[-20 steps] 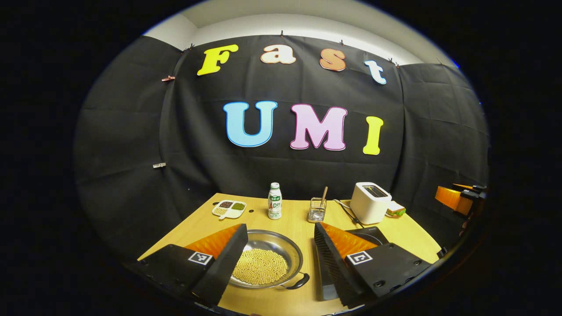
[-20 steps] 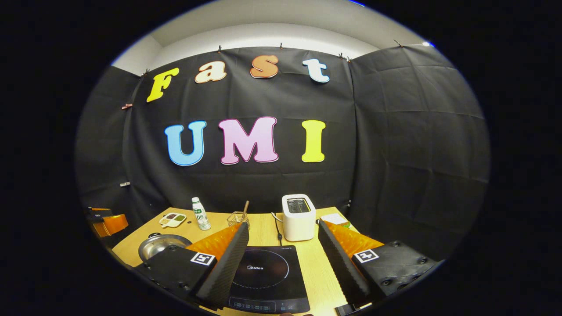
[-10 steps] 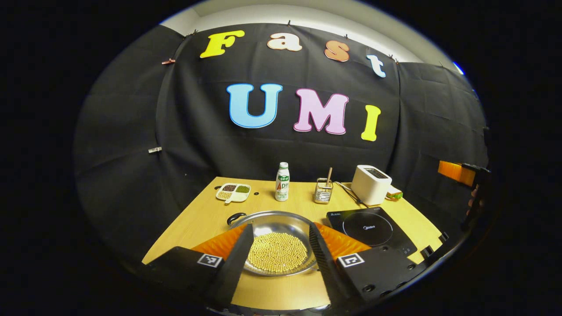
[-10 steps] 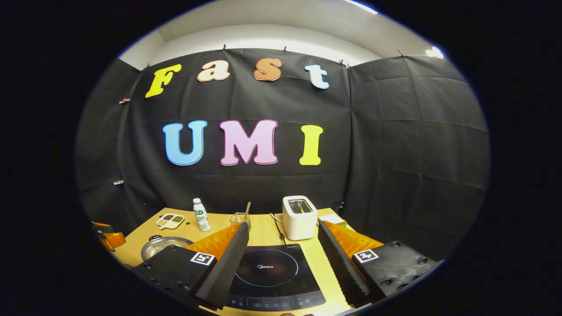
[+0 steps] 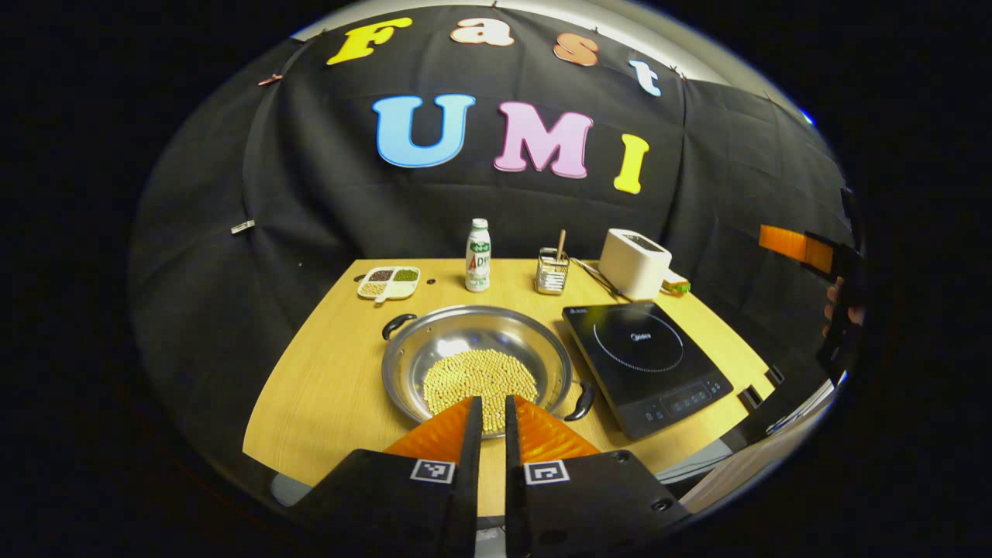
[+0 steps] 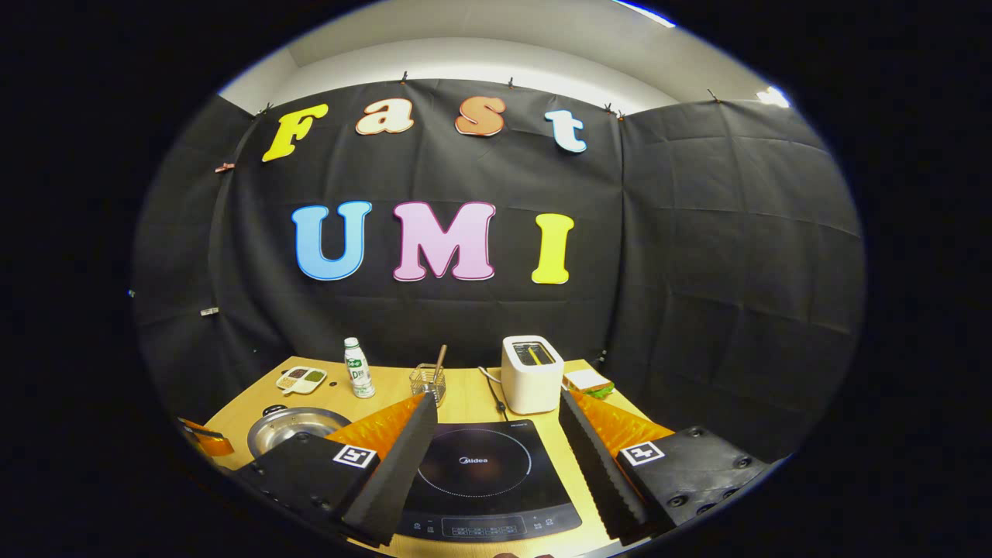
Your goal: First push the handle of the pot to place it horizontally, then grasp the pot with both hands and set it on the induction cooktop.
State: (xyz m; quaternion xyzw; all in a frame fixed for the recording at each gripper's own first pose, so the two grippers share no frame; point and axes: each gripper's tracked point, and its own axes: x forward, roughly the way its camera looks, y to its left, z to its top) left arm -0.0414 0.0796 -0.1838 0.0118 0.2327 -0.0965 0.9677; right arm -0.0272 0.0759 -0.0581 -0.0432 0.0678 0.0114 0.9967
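Two handles on the steel pot [image 5: 479, 364] sit on a diagonal, one at its upper left [image 5: 397, 324], one at its lower right [image 5: 581, 400], so judging by this the push is yet to come and the lift onto the induction cooktop [image 5: 647, 363] is undone. In the left gripper view, the left gripper [image 5: 488, 415], fingers nearly closed on nothing, sits bottom centre just before the pot's near rim. In the right gripper view, the right gripper [image 6: 496, 449] gapes wide at bottom centre over the cooktop, the pot at lower left.
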